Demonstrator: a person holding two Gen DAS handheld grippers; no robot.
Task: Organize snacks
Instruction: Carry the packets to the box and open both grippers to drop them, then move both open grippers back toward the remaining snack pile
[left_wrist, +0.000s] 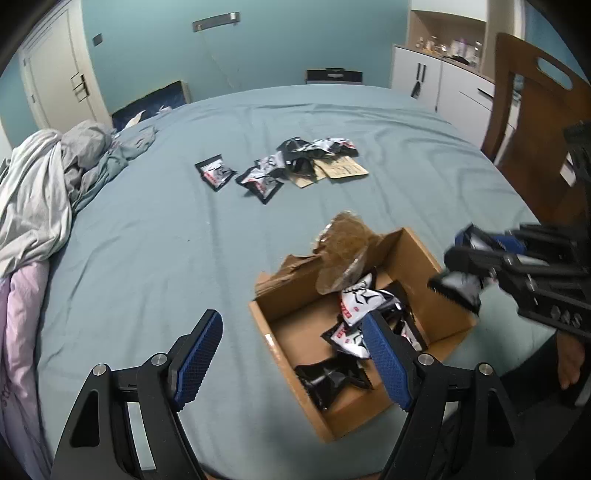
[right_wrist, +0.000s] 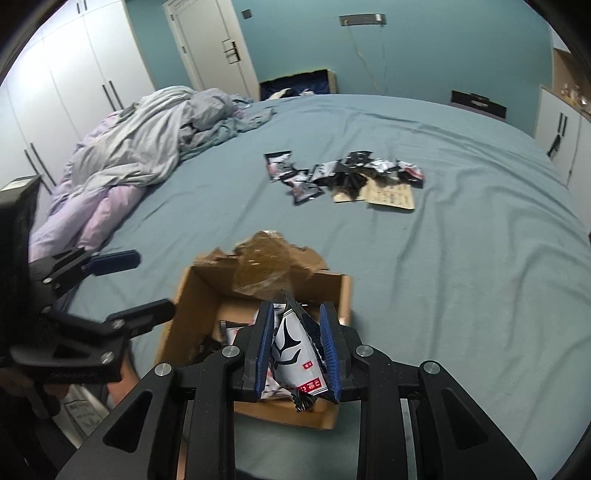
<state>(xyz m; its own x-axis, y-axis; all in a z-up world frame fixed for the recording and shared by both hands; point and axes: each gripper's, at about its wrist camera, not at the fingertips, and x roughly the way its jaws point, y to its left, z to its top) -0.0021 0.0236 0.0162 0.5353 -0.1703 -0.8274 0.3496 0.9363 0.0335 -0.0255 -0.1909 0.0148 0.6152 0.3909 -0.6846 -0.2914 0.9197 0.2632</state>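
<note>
An open cardboard box (left_wrist: 295, 306) (right_wrist: 192, 295) sits on the blue bed near its front edge, with several black and white snack packets (left_wrist: 354, 299) inside. My right gripper (right_wrist: 297, 321) (left_wrist: 452, 266) is shut on a black and white snack packet (right_wrist: 295, 354) (left_wrist: 461, 286) and holds it over the box's near right edge. My left gripper (left_wrist: 291, 332) (right_wrist: 147, 284) is open and empty, just above the box's left side. A loose pile of snack packets (left_wrist: 295, 162) (right_wrist: 343, 175) lies farther up the bed, with one packet (left_wrist: 216, 171) apart to its left.
A crumpled grey and pink duvet (left_wrist: 40, 192) (right_wrist: 140, 140) lies along the bed's left side. Flat brown paper pieces (left_wrist: 341, 170) lie by the pile. A wooden chair (left_wrist: 535, 125) stands at the right. White cabinets (right_wrist: 561, 125) stand at the far right.
</note>
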